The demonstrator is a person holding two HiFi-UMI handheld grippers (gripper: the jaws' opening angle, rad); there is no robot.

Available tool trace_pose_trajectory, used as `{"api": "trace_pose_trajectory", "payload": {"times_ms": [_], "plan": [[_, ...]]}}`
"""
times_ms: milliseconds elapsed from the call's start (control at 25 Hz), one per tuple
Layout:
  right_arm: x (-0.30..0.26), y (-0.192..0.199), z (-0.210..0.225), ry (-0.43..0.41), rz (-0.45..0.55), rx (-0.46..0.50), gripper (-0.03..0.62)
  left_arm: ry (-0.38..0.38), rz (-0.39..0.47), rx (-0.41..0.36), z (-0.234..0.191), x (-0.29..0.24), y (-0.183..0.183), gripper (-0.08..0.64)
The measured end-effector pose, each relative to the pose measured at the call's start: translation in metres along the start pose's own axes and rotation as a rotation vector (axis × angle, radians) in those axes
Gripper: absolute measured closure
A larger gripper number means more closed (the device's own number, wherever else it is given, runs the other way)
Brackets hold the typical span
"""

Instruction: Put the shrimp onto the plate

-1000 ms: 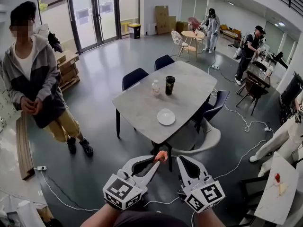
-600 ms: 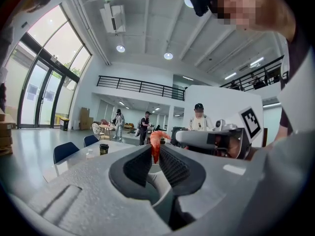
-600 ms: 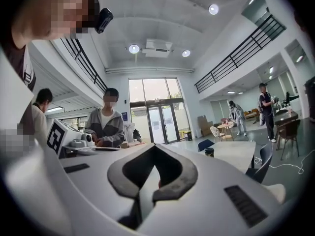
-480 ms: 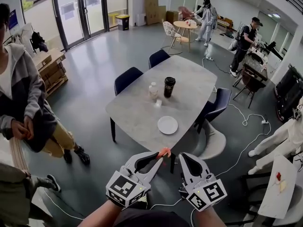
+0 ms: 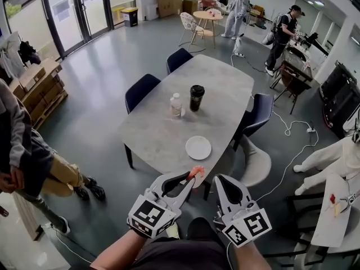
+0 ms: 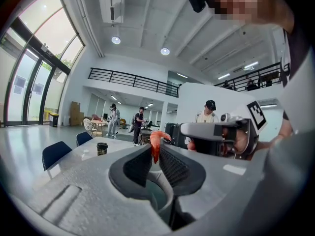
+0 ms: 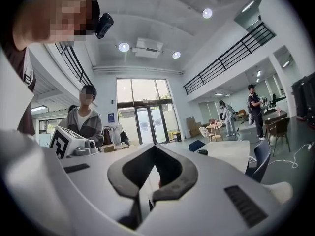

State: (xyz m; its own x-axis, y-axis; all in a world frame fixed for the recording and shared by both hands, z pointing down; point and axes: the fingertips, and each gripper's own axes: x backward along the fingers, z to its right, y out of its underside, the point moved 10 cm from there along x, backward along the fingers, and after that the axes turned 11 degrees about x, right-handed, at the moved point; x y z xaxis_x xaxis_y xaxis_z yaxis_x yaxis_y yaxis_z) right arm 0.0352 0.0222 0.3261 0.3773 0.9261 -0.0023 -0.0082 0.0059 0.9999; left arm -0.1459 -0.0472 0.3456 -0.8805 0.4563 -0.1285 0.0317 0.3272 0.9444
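A small orange shrimp (image 5: 196,171) is pinched at the tips of my left gripper (image 5: 193,175), which is shut on it and held in the air short of the near edge of the grey table (image 5: 157,134). In the left gripper view the shrimp (image 6: 155,143) sticks up between the ribbed pads. The white plate (image 5: 198,147) lies empty on the table just beyond the shrimp. My right gripper (image 5: 217,180) hovers beside the left one, shut with nothing in it; its tips (image 7: 155,147) meet in the right gripper view.
A black cup (image 5: 196,97) and a small bottle (image 5: 176,104) stand mid-table. Blue chairs (image 5: 140,89) and a white chair (image 5: 256,165) ring the table. A person (image 5: 22,145) stands at the left. Cables (image 5: 292,134) run over the floor on the right.
The view has moved closer to the table, so the plate now lies just ahead of the grippers. The standing person has slid toward the left edge. The shrimp stays gripped.
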Motion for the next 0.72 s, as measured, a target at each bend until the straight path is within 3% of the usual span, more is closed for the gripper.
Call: {"api": "trace_pose_trajectory", "payload": {"times_ms": [320,720], "plan": [[-0.043,0.008,0.04,0.003,0.022,-0.025,0.591,-0.013,-0.017,0.014,-0.044,-0.05,-0.001,0.506],[-0.114,0.026,0.13,-0.056,-0.01,-0.048,0.591,-0.058,-0.083,0.028,-0.102,-0.146,0.012,0.506]]}}
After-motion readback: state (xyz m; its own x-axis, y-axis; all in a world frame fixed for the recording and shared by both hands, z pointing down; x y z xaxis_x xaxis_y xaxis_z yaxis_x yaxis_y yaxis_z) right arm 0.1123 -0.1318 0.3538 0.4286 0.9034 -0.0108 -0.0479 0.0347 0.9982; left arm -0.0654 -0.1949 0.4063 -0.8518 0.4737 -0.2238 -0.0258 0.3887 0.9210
